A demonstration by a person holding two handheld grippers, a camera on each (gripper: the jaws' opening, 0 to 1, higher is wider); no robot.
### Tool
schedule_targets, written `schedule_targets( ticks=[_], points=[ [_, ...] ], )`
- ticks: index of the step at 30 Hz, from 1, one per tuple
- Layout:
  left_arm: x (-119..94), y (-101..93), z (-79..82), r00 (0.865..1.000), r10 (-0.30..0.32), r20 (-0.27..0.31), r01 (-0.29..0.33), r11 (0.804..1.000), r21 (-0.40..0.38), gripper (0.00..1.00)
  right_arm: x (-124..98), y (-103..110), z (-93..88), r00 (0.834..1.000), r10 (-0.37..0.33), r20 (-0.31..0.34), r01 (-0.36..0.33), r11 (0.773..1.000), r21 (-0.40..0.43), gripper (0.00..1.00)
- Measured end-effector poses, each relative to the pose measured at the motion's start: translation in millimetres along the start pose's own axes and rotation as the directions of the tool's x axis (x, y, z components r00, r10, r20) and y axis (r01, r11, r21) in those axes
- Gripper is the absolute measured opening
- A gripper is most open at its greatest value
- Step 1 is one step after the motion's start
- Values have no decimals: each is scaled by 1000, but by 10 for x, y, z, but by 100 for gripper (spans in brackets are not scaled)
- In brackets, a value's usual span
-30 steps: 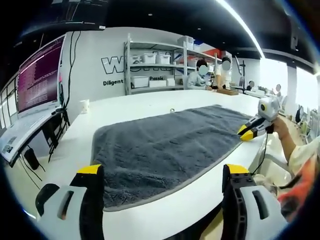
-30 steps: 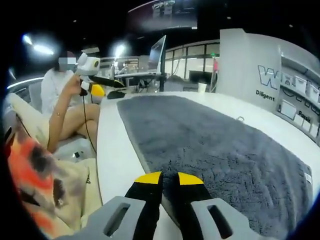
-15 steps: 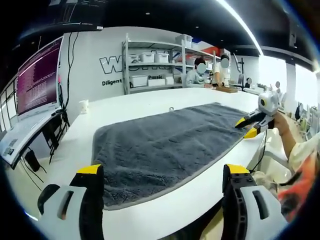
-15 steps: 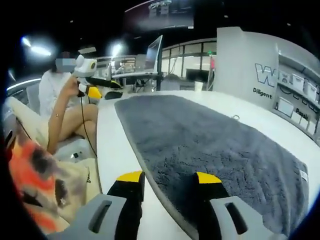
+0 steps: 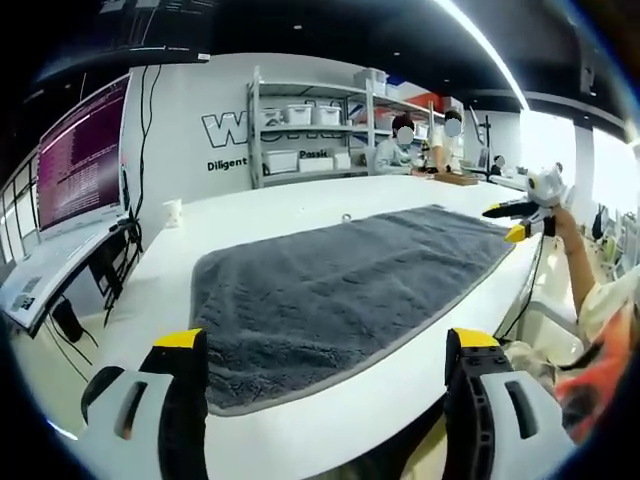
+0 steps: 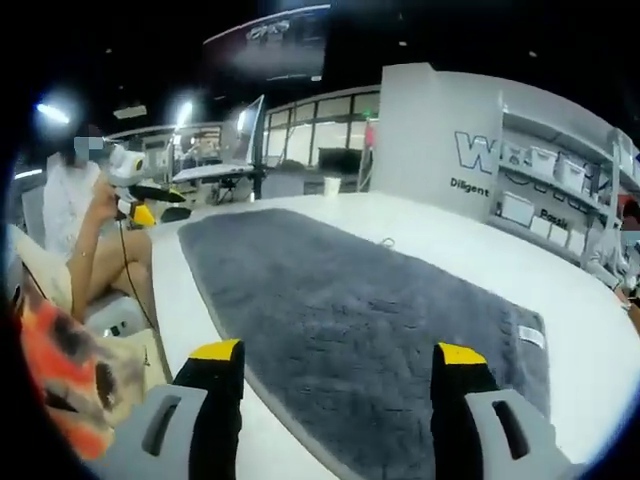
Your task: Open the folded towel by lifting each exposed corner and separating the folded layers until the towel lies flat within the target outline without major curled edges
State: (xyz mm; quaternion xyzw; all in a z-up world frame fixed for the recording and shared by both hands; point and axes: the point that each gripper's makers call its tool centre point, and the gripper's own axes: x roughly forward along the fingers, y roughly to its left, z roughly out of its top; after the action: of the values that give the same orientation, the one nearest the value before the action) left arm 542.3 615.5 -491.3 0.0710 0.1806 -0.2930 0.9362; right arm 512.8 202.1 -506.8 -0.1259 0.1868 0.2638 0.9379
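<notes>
Your left gripper (image 5: 320, 345) is released above the near edge of the white surface (image 5: 300, 205); your right gripper (image 6: 340, 355) is likewise released; the grey towel (image 5: 330, 290) lies spread flat on the surface beyond both; shelves (image 5: 310, 130) stand against the far wall.

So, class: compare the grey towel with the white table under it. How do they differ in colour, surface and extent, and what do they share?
The towel is dark grey; the table is white. The towel looks fluffy, with a paler hemmed edge; the table looks smooth and slightly glossy. The towel covers part of the top, and the table shows bare on every side of it. Both lie flat, and neither open gripper touches them.
</notes>
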Motion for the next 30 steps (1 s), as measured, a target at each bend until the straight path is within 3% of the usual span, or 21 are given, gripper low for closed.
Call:
schedule_targets(
  ticks=[3, 7, 10, 13, 17, 30],
  points=[
    [-9, -1, -4, 1000, 2, -4, -2, 1000, 2, 97, -120, -162, -103, 996, -69, -54, 68, 997, -28, 89],
    [-32, 5, -1, 1000, 3, -4, -3, 1000, 5, 97, -217, -269, -247, 985, -115, -127, 109, 993, -48, 98],
    [-62, 36, 3, 1000, 11, 0, -11, 1000, 0, 97, -273, -359, -321, 974, -157, -164, 149, 987, -61, 99],
    [-85, 72, -5, 1000, 18, 2, -18, 1000, -8, 97, -318, -426, -301, 973, -173, -151, 168, 985, -48, 99],
    [-120, 119, -12, 1000, 28, 4, -28, 999, -17, 97, -386, -389, -238, 984, -138, -108, 138, 990, -10, 99],
    [-236, 265, -41, 998, 68, 5, -68, 997, -28, 97, -575, -407, -240, 982, -157, -108, 157, 988, -8, 96]
  ],
)
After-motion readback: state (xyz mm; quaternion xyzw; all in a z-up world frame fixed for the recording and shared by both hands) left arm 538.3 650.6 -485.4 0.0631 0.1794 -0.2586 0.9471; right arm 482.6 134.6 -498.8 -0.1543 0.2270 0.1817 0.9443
